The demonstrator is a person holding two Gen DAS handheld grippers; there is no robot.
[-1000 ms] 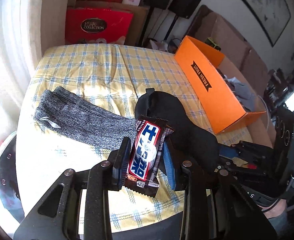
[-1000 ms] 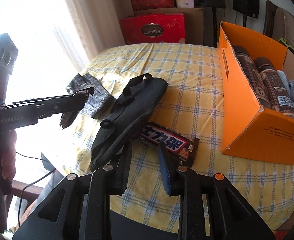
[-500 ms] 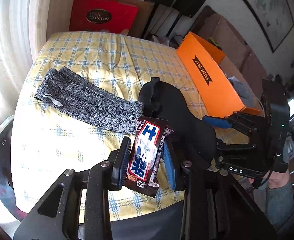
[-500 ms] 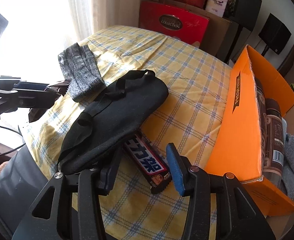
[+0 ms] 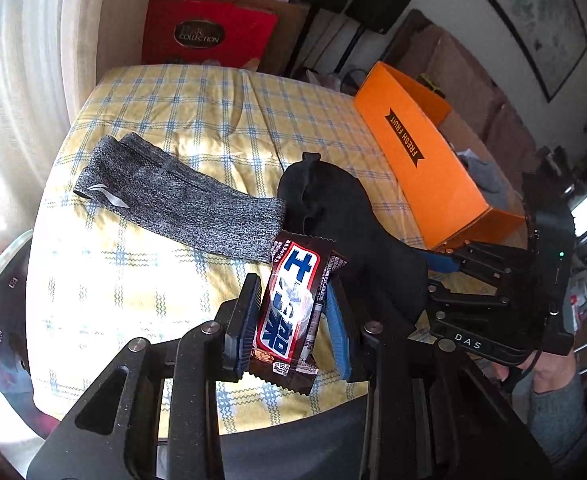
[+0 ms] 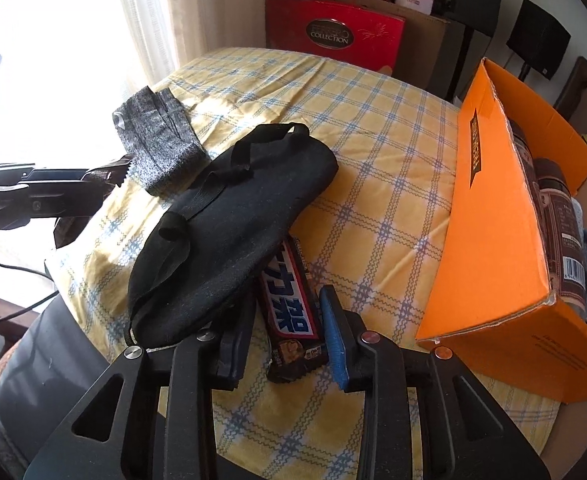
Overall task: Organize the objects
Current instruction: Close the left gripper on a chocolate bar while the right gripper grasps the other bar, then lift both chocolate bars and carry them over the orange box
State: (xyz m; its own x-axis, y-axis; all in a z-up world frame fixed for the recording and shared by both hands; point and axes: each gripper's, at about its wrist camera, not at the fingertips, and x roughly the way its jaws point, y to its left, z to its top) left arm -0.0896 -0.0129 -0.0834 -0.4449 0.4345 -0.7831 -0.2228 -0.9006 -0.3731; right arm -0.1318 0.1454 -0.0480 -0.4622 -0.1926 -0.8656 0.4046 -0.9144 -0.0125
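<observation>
My left gripper is shut on a brown snack bar and holds it above the near edge of the checked table. My right gripper is open, its jaws either side of a second snack bar that lies on the cloth, partly under a black eye mask. The mask and a grey knit band lie mid-table. An orange box stands at the right and holds two brown bottles.
A red gift box and cardboard boxes stand behind the table. Black speakers are at the back right. A curtain hangs at the left. The table's near edge is close under both grippers.
My right gripper has swung around and come down over the lying snack bar, jaws now either side of it. My left gripper has drawn back a little with its bar.
</observation>
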